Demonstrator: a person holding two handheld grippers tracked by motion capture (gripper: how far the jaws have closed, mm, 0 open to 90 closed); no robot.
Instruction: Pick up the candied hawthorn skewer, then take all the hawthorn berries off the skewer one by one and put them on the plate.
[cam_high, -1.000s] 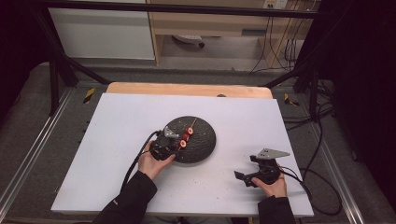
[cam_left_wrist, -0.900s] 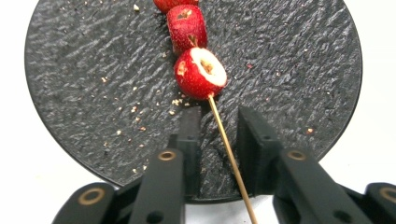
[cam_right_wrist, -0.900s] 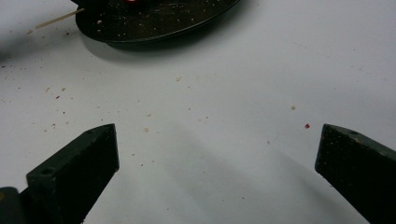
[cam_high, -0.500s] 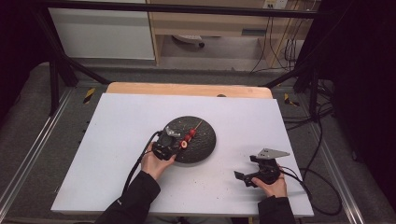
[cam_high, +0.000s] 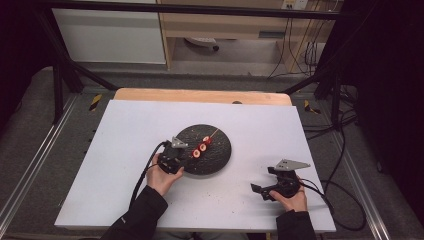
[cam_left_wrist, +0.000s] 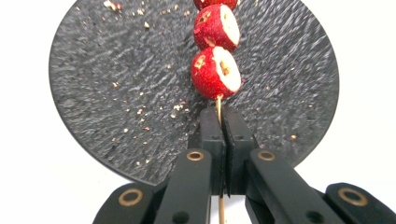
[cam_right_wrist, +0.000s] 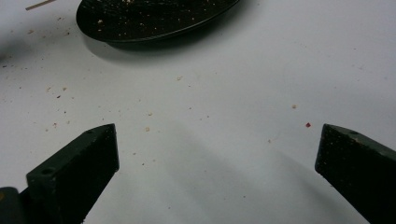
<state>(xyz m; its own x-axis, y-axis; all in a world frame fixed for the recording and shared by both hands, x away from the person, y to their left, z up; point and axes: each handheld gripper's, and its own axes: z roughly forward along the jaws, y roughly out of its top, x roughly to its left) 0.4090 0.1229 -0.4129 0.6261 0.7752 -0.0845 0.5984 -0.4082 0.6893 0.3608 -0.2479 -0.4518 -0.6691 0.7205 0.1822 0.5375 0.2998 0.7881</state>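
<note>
The left gripper (cam_left_wrist: 219, 122) is clamped on the thin skewer (cam_left_wrist: 218, 103), whose red fruit slices (cam_left_wrist: 215, 72) lie over the dark round plate (cam_left_wrist: 93, 93). From the high view that stick is barely discernible. The right gripper (cam_right_wrist: 217, 154) rests with jaws wide apart over the white table (cam_right_wrist: 224, 84).

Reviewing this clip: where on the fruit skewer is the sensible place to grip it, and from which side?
By the bare stick end below the lowest red fruit, coming from the plate's near-left rim along the skewer. The fruit looks round and soft; the left claw is shut there.
</note>
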